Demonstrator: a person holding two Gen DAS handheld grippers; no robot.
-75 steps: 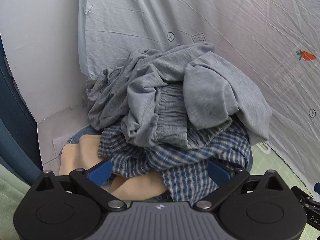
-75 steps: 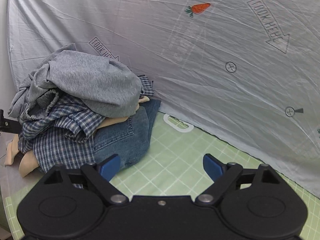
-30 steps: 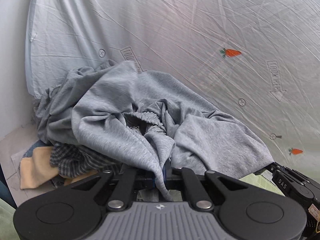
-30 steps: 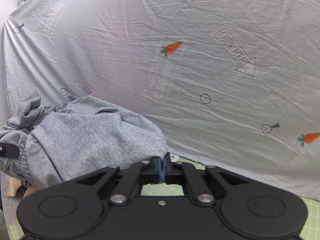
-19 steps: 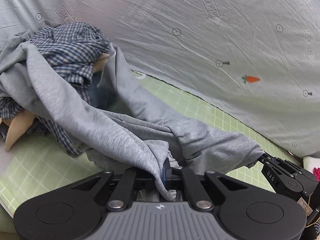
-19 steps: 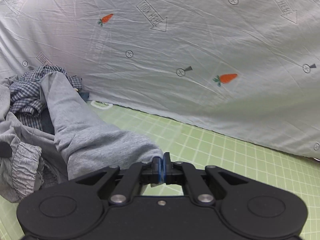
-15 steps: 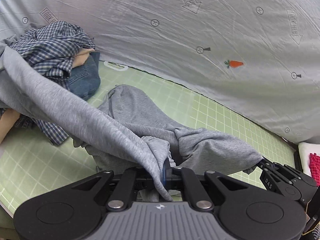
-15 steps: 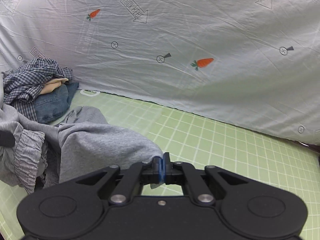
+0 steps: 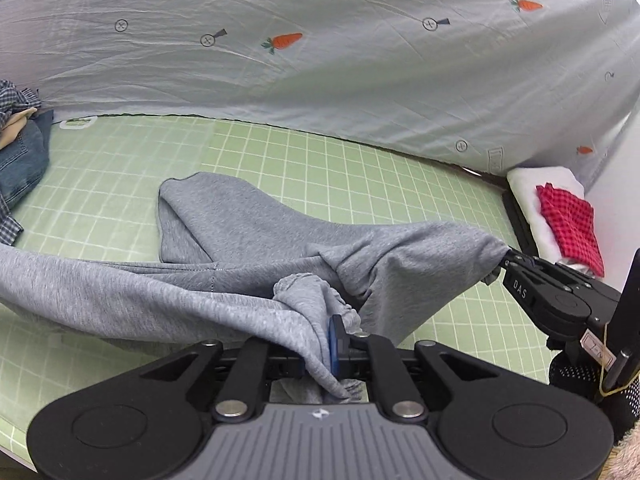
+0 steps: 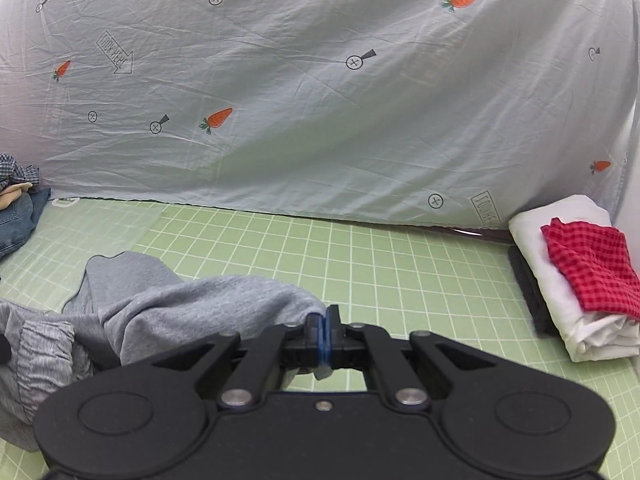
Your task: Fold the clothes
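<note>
Stretching between two grippers, a grey sweatshirt-like garment hangs slack over a green gridded mat, with one loose end lying flat on the mat toward the far side. The left gripper has a bunched fold of the grey cloth between its blue pads; its jaws are narrow and easing apart, though the cloth is still pinched there. The right gripper is clamped tight on another edge of the same garment, jaws closed with cloth between them. At the mat's left edge sits a pile of other clothes, including blue denim and checked fabric. At the right edge rests a folded white cloth with a red checked cloth on top. A pale sheet printed with carrots forms the backdrop.
</note>
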